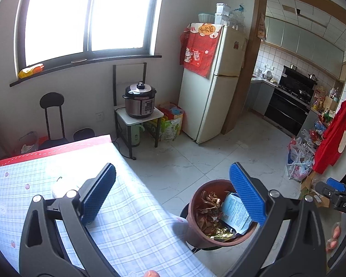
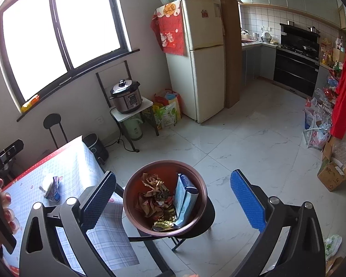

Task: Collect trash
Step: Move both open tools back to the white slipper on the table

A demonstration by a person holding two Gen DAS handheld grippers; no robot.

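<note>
A round brown bin (image 2: 197,180) stands on a black stool (image 2: 208,212) just off the table's corner. Inside lie crumpled brown wrappers (image 2: 153,194), a light-blue packet (image 2: 184,198) and gold foil (image 2: 165,224). My right gripper (image 2: 173,198) hangs above the bin, open and empty. A crumpled white and blue packet (image 2: 52,188) lies on the plaid tablecloth (image 2: 80,161). My left gripper (image 1: 173,194) is wide open and empty, straddling the table edge (image 1: 136,184) and the bin (image 1: 196,203). Its left finger (image 1: 99,194) partly hides a whitish scrap on the cloth.
A cream fridge (image 2: 203,64) stands at the back wall. A pressure cooker (image 2: 126,97) sits on a small stand with shopping bags (image 2: 168,110) beside it. Plastic bags (image 2: 316,124) and cardboard boxes (image 2: 334,175) line the right wall. White tiled floor (image 2: 253,152) lies between.
</note>
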